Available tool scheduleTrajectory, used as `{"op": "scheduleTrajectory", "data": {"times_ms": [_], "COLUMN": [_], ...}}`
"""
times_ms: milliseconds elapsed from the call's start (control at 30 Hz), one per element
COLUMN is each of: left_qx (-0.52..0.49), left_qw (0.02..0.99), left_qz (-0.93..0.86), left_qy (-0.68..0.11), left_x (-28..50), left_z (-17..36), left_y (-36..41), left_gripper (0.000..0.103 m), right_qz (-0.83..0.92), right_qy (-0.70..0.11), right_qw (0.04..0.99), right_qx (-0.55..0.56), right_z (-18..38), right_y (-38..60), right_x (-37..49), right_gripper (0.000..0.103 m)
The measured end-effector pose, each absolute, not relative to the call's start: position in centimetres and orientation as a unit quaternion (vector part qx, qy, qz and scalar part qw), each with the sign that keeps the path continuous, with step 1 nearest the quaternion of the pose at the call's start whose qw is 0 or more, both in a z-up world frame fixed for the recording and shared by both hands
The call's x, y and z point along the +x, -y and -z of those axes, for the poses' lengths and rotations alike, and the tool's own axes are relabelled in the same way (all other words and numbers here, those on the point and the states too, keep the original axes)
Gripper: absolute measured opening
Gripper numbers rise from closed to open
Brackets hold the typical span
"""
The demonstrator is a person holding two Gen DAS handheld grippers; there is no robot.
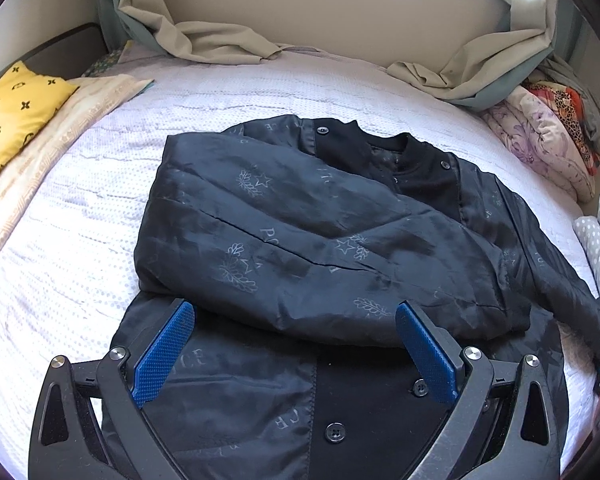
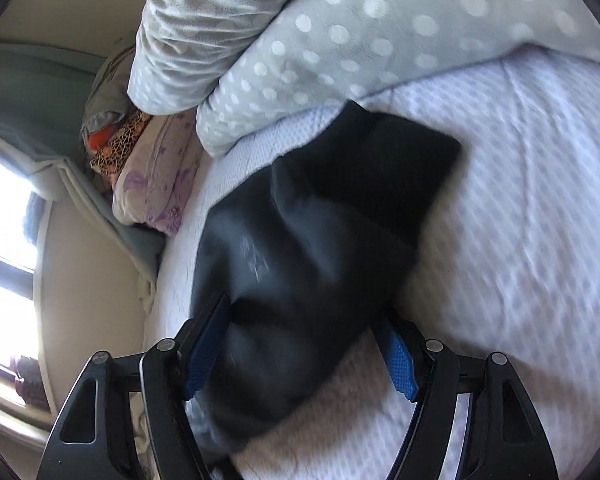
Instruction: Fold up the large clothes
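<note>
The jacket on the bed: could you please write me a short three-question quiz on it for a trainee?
1. True or false: in the left wrist view, one sleeve of the jacket is folded across its front.
2. Which item lies at the bed's far left corner? A) the yellow cushion B) a red towel C) a laptop
3. Fill in: in the right wrist view, the right gripper has its blue-padded fingers on either side of the jacket's other ____, whose black cuff points away from the camera.

Key: 1 true; 2 A; 3 sleeve.
</note>
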State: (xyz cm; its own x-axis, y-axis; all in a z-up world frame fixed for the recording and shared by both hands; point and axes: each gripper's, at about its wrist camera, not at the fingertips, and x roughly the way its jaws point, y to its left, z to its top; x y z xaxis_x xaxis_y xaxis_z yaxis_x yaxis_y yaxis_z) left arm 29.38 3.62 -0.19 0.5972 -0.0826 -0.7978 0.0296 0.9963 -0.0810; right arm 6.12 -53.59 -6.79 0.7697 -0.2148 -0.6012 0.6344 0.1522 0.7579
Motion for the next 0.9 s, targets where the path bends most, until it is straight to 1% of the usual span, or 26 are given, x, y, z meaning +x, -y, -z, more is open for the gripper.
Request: {"op": "scheduleTrajectory", "data": {"times_ms": [67,133,233,300,467,600,633,667,767,900], "left_qx": [-0.027,-0.024,-0.023,-0.028,-0.037,-0.039,-0.04,-0.042,-0.051,-0.061], "left_qw": [0.895,0.895,0.896,0.896,0.899,0.905,0.906,0.906,0.906,0.905], "left_qz": [0.032,0.033,0.032,0.031,0.026,0.02,0.019,0.019,0.018,0.02], "left_qy": [-0.445,-0.443,-0.442,-0.442,-0.436,-0.424,-0.421,-0.42,-0.419,-0.421], "left_x": [29.2,29.1,28.9,29.0,29.0,28.9,28.9,28.9,28.9,29.0], "left_z": [0.0,-0.1,-0.3,-0.4,-1.2,-2.2,-2.4,-2.6,-2.8,-2.9], "left_y": [-3.5,-3.5,-3.5,-3.7,-4.1,-4.7,-4.8,-5.0,-5.5,-5.8], "left_gripper": [0.102,0.102,0.102,0.102,0.102,0.102,0.102,0.102,0.102,0.102], "right_qz": [0.281,0.267,0.259,0.259,0.264,0.262,0.256,0.249,0.217,0.165], "right_qy": [-0.167,-0.159,-0.151,-0.15,-0.151,-0.17,-0.179,-0.184,-0.199,-0.224], "right_qw": [0.733,0.73,0.742,0.767,0.829,0.885,0.9,0.911,0.935,0.95], "right_qx": [0.596,0.609,0.6,0.568,0.47,0.345,0.304,0.273,0.2,0.143], "right_z": [6.8,6.9,6.1,4.4,-1.2,-6.4,-7.8,-8.8,-11.0,-12.0], "right_y": [54.7,55.7,56.1,55.6,52.9,48.3,46.5,44.9,40.1,34.9], "right_x": [6.3,6.2,5.8,5.9,6.9,9.9,11.1,12.2,15.1,19.1], "right_gripper": [0.059,0.03,0.018,0.016,0.016,0.016,0.014,0.014,0.014,0.011]}}
